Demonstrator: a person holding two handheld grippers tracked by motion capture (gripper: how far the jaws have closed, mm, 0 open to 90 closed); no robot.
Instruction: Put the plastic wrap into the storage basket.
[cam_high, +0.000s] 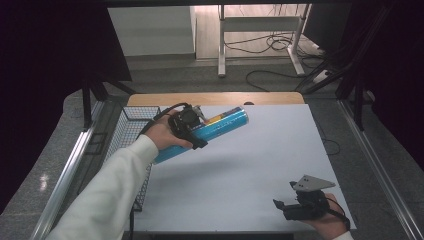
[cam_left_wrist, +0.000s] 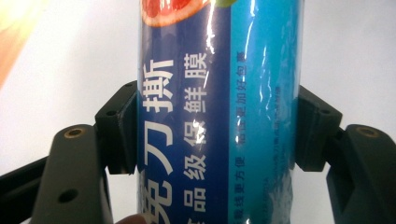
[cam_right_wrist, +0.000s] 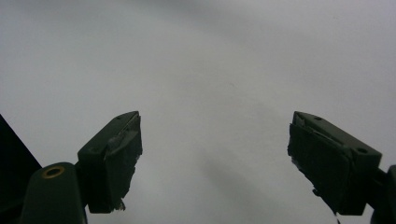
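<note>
A long blue tube of cling film (cam_high: 220, 124) with white Chinese print (cam_left_wrist: 219, 116) is held in the air above the left part of the white table (cam_high: 240, 170). My left gripper (cam_high: 192, 131) is shut on the tube's middle, one jaw pressed on each side of it. The tube lies tilted, its far end up and to the right. At the table's near right corner my right gripper (cam_high: 285, 206) rests low and open, and in the right gripper view nothing but white surface lies between its jaws (cam_right_wrist: 215, 158).
A black wire basket (cam_high: 131, 131) stands off the table's left edge, just under the left hand. A wooden strip (cam_high: 215, 98) runs along the table's far edge. Beyond it lie floor cables and a white desk frame (cam_high: 260, 30).
</note>
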